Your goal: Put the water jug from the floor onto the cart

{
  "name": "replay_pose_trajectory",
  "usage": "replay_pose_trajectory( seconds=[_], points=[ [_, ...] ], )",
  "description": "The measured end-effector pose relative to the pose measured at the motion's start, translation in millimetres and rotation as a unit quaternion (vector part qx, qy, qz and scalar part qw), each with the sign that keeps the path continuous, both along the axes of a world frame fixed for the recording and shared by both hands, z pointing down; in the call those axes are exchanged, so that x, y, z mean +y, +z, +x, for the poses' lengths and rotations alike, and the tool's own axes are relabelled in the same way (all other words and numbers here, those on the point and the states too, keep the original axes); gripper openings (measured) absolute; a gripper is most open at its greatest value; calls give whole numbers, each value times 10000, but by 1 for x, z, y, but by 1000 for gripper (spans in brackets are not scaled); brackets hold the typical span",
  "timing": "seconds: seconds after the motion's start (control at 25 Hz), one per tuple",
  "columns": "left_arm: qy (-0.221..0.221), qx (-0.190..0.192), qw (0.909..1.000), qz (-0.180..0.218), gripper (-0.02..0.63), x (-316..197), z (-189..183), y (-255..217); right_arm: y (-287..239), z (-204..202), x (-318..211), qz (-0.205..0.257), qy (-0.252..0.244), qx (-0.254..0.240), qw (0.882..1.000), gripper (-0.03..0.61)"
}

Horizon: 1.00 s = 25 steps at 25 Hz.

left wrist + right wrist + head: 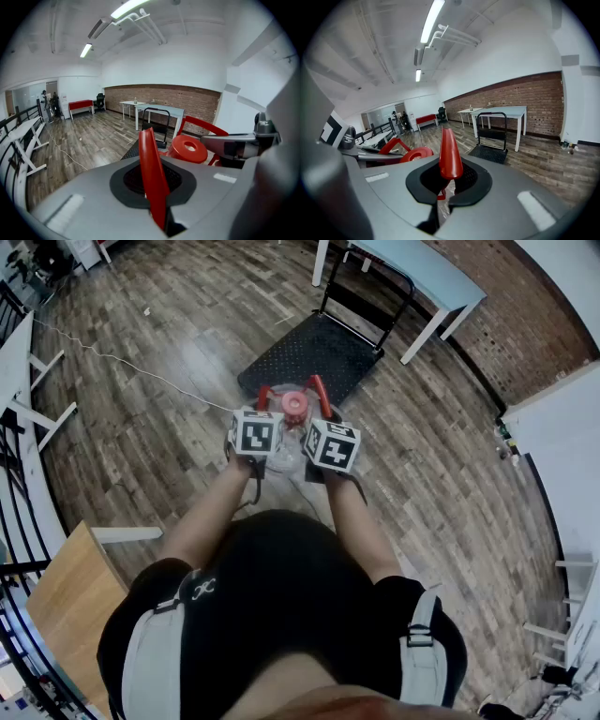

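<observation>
The water jug [284, 454] is clear with a red cap [294, 404] and sits directly in front of me, between the two grippers. My left gripper [264, 394] lies along its left side and my right gripper [321, 390] along its right. The red jaws of both are shut with nothing between them. The cap [189, 148] shows just right of the left gripper [147, 140], and the cap [415, 153] shows just left of the right gripper [446, 140]. I cannot tell whether the jug is off the floor. The black platform cart [314, 354] stands just beyond.
The cart's handle [373, 289] is on its far side, next to a white table [422, 277] along the brick wall [525, 324]. A white cable [112, 357] runs over the wood floor at left. A wooden board [70, 601] and a railing [14, 512] are at the near left.
</observation>
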<state>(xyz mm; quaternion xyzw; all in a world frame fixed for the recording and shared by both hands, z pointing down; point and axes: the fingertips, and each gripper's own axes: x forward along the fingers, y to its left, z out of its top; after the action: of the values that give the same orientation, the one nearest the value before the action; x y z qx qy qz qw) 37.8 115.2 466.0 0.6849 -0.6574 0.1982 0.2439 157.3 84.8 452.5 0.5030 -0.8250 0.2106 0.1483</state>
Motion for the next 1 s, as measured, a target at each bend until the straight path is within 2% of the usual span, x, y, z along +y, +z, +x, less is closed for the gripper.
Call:
replay_pose_trajectory(
  seconds=[0.6,1.0],
  points=[
    [-16,139,9997,-179,2,16,-10,19,25,-11,23,-277,-24,-95,9996,14],
    [59,152,9998,-146,2,26,-46,26,29,-48,39,-248,2,64,9997,14]
  ],
)
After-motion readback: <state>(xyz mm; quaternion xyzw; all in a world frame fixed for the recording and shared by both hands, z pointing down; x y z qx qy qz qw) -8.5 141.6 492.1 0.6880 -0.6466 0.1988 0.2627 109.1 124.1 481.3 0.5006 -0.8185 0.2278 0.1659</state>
